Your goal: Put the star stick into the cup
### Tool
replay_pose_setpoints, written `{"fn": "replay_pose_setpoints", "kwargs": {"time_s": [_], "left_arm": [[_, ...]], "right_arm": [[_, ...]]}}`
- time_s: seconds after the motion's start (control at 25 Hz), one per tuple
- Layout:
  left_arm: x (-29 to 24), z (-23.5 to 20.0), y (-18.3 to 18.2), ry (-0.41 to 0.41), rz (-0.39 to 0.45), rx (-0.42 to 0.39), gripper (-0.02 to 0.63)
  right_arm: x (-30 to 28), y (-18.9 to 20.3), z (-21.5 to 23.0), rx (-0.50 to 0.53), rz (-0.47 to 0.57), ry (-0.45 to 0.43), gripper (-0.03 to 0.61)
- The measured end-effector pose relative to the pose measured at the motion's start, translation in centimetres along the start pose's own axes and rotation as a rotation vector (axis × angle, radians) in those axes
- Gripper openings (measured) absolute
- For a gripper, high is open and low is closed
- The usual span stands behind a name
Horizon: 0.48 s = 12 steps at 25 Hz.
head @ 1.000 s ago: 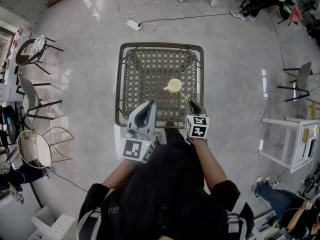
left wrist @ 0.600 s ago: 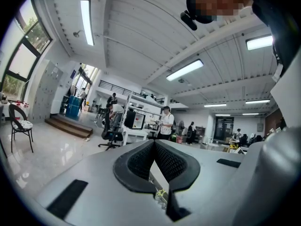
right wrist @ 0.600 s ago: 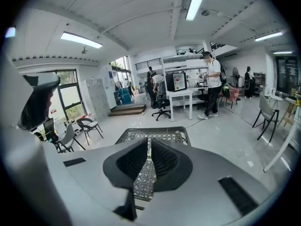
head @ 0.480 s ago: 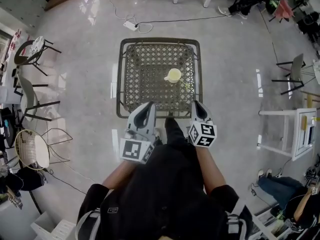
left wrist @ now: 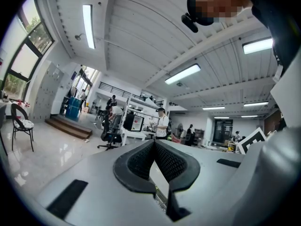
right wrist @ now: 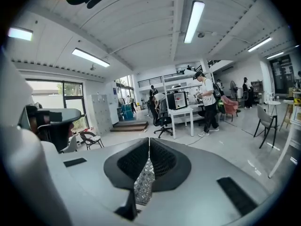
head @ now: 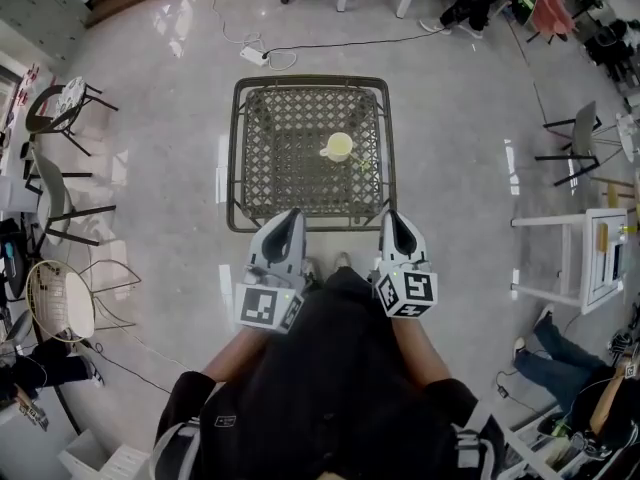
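Observation:
A small yellow cup stands upright on the dark lattice table, right of its middle. A thin pale-green stick, too small to make out well, lies on the table just right of and nearer than the cup. My left gripper and my right gripper hang off the table's near edge, close to the person's body. Both point upward at the room. In the left gripper view the left gripper is shut and empty. The right gripper has its jaws together with nothing held.
Dark chairs and a wicker chair stand at the left. A white shelf unit is at the right. A power strip with cable lies on the floor beyond the table. People stand by desks in the distance.
Both grippers have pulled back from the table's near edge toward the person's body. The right gripper had been over the near right corner, close to the stick.

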<state>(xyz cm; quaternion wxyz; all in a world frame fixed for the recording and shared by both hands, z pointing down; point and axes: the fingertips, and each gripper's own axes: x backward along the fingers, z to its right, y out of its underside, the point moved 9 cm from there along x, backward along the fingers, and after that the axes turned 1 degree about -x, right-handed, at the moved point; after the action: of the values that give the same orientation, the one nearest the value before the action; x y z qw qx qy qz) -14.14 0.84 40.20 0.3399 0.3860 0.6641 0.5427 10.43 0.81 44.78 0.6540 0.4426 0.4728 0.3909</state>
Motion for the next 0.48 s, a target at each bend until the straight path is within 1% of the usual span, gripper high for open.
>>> {"fn": "replay_pose_setpoints", "kwargs": {"time_s": [0.16, 0.48], "left_arm": [[0.1, 0.8, -0.4, -0.021, 0.006, -0.005, 0.015], [-0.2, 3.1, -0.6, -0.044, 0.013, -0.006, 0.015]], "right_arm": [[1.1, -1.1, 0.2, -0.007, 0.024, -0.031, 0.015], [3.1, -1.4, 1.7, -0.017, 0.019, -0.071, 0.012]]}}
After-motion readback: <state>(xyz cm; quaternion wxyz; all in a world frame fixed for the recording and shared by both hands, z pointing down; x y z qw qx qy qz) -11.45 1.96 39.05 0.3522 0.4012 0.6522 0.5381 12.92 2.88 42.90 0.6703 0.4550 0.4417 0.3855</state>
